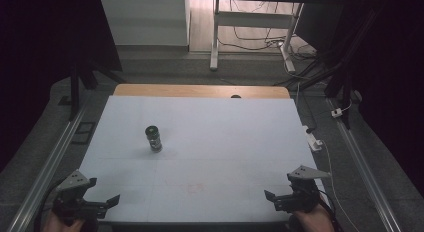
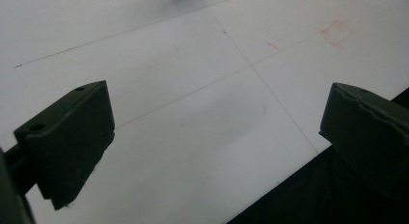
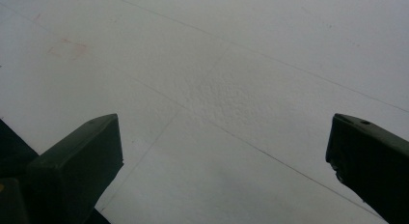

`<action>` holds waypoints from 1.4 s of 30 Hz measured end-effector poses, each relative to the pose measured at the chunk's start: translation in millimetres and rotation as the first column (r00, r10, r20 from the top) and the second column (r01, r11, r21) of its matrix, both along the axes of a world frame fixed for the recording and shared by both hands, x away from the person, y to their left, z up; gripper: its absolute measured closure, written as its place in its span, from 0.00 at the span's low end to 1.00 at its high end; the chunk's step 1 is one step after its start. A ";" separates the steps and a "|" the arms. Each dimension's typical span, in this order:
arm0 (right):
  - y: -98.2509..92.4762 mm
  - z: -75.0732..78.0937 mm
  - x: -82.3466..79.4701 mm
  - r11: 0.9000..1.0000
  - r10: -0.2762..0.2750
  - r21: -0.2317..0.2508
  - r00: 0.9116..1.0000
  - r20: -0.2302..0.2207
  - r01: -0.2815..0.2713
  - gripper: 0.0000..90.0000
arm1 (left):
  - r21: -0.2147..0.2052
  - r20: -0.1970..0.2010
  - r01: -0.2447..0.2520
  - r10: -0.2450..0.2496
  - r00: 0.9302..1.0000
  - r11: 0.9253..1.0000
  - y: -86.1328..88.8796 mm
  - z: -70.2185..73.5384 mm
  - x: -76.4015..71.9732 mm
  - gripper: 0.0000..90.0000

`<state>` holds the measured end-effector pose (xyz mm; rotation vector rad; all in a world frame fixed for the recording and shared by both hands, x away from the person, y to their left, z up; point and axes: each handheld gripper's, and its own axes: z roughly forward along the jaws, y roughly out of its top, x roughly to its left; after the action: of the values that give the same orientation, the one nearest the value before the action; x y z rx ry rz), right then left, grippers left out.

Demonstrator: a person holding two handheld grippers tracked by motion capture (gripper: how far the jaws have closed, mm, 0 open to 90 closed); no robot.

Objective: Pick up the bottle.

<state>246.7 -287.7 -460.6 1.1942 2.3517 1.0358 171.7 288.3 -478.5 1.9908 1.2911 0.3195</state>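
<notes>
Both grippers wait, jaws spread, at the near edge of the table (image 1: 210, 122).

A dark jar (image 1: 154, 138) stands upright mid-table, well beyond the left gripper (image 1: 102, 204) and farther still from the right gripper (image 1: 280, 199); neither holds anything. The jar looks tall and narrow, so a fast or off-centre approach would likely knock it over and send it rolling.
</notes>
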 end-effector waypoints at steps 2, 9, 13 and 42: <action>-0.1 0.0 0.0 1.000 0.000 0.002 1.000 -0.001 0.000 0.00 | 0.001 0.004 -0.001 0.001 1.000 1.000 0.0 0.2 0.0 0.00; 0.1 -0.3 0.5 1.000 0.000 0.001 1.000 -0.006 0.000 0.00 | -0.001 0.032 -0.006 0.006 0.999 1.000 -3.5 3.7 2.7 0.00; 0.2 -0.4 0.6 1.000 0.003 0.000 1.000 -0.008 -0.003 0.00 | -0.004 0.055 -0.002 0.002 0.999 1.000 -4.6 5.6 4.9 0.00; 2.5 -1.0 1.7 1.000 0.017 -0.011 1.000 -0.017 -0.017 0.00 | -0.018 0.087 0.081 -0.079 0.993 0.997 -17.5 1.7 53.4 0.00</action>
<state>248.4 -285.3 -461.7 1.1856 2.3817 1.0206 225.1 270.9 -476.8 1.9821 1.1531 0.3479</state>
